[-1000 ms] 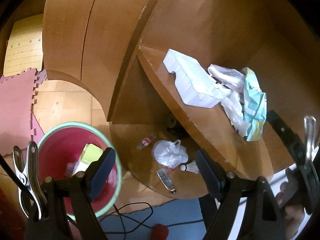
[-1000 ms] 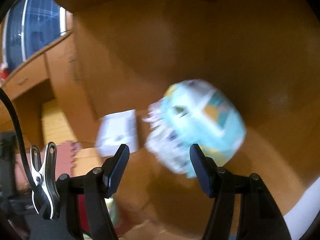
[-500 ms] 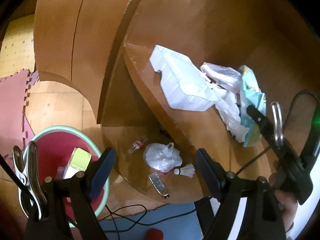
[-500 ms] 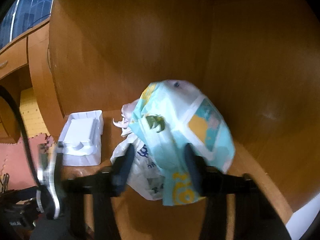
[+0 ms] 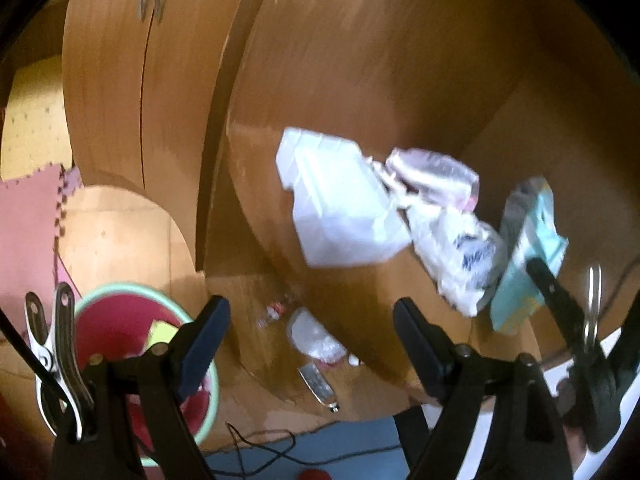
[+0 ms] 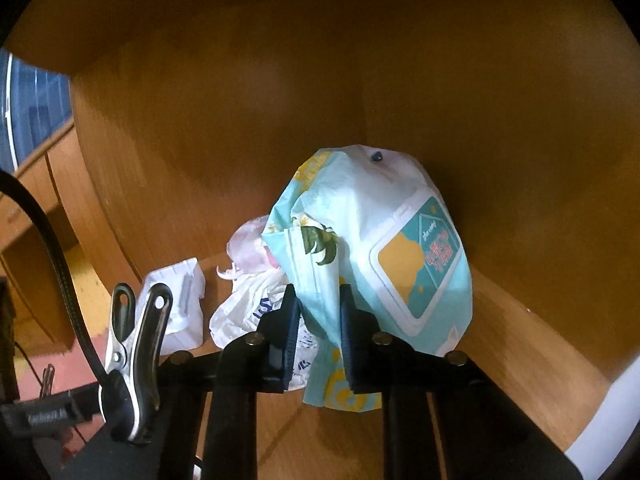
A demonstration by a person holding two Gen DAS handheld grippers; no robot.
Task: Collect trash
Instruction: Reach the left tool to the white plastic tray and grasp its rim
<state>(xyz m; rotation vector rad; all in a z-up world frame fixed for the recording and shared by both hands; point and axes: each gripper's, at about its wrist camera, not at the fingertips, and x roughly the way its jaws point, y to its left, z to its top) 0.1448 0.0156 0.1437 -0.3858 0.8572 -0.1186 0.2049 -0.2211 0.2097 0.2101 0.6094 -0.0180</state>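
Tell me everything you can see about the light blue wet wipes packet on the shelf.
The wet wipes packet is soft, crinkled plastic film, pale blue and white with leaf and yellow prints. Its front carries a teal-framed flap label with a yellow patch. It stands slumped on the wooden shelf, pinched low down by the right claw, and leans against a white plastic bag.

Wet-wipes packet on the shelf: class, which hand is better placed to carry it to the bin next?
Right. The right gripper is shut on the wet-wipes packet; the left gripper hangs open and empty above the bin.
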